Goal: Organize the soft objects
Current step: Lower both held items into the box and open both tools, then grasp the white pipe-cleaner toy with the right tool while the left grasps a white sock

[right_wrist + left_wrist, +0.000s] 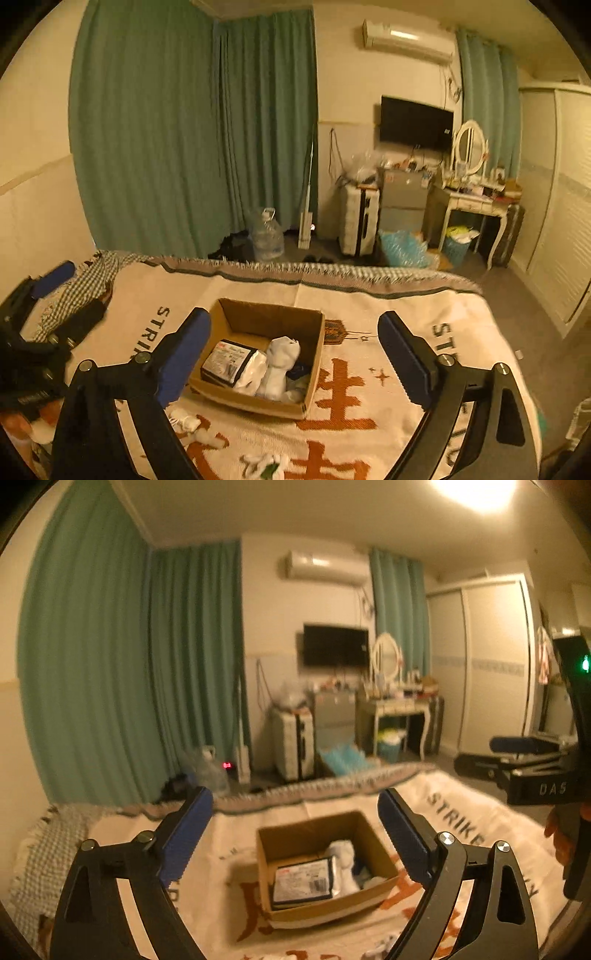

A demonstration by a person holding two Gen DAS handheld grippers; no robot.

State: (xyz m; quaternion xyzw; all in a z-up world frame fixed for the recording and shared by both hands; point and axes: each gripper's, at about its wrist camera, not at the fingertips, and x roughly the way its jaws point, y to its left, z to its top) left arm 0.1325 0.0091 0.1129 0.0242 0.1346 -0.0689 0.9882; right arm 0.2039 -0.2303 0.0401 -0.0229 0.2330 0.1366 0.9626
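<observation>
An open cardboard box [380, 888] sits on the bed's cream blanket; it also shows in the right wrist view [258, 319]. Inside lie a flat dark packet [227, 360] and white socks [280, 360]. Loose white socks lie on the blanket in front of the box [184, 422] and nearer [266, 463]. My left gripper [295, 832] is open and empty above the box. My right gripper [295, 354] is open and empty, held over the box's near side. The left gripper also shows at the far left of the right wrist view [44, 291].
A checked cloth [88, 284] lies at the bed's left corner. The blanket's fringed far edge [314, 273] marks the end of the bed. Beyond stand green curtains, a water jug [267, 236], a suitcase [358, 221], a dressing table [476, 206] and wardrobe doors.
</observation>
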